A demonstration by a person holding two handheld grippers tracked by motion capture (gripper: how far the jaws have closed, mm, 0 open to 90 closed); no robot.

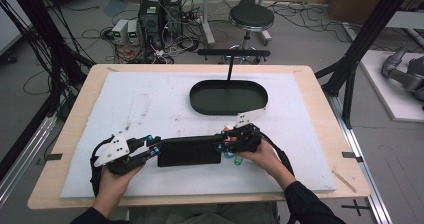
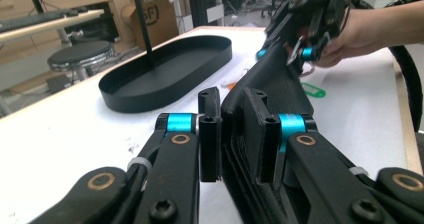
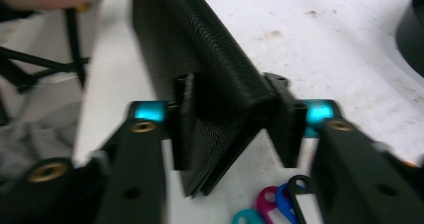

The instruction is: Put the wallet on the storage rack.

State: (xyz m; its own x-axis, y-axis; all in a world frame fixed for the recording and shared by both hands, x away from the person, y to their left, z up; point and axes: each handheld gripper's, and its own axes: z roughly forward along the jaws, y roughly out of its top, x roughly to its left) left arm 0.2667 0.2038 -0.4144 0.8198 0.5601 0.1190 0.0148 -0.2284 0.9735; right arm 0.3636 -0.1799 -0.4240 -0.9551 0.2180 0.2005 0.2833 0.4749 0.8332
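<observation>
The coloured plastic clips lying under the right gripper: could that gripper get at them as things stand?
Probably not yet: the right gripper is shut on the black textured pouch; the coloured plastic clips lie just beneath.

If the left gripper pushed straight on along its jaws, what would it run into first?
The left gripper points right along the black case it grips at one end. Straight ahead, it would probably meet the right gripper, which clamps the case's far end. Depth is hard to judge.

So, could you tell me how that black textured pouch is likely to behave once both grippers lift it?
The black pouch, clamped at each end, looks thin and layered, so it will probably sag mid-span. Its grainy surface should resist slipping in the left gripper and right gripper.
</observation>
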